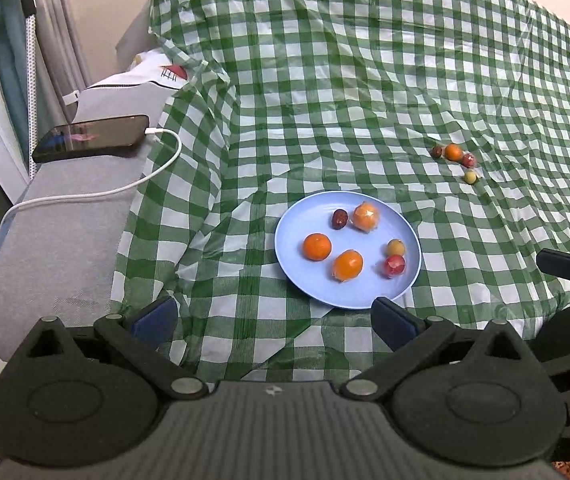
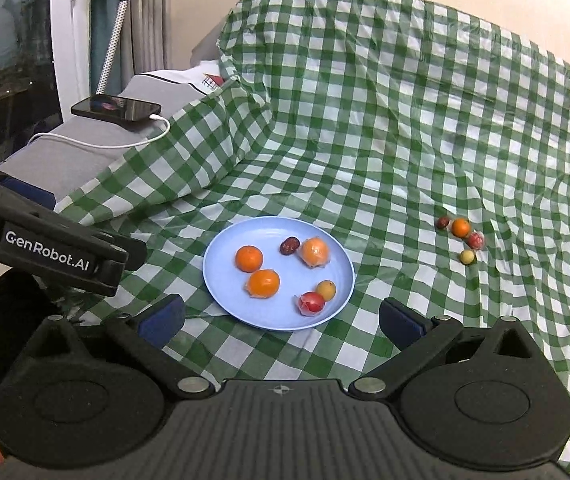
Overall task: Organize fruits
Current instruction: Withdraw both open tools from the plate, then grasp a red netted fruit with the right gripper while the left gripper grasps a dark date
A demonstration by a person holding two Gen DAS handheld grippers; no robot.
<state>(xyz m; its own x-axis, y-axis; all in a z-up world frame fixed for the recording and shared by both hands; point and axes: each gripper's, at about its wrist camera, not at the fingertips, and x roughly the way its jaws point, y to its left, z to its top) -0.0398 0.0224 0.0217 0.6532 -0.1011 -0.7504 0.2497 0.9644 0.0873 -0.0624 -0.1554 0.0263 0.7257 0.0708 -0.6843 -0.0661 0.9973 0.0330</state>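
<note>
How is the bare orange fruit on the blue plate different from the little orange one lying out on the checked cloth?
The bare orange fruit sits on the round light-blue plate; the small orange fruit lies on the green-and-white checked cloth. The plate one looks bigger and stands alone; the cloth one touches neighbouring fruits. Both are round and unwrapped.

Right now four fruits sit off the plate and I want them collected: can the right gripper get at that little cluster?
Probably yes. The right gripper is open and empty, and the cluster lies on bare cloth beyond it to the right, clear of the plate.
</note>
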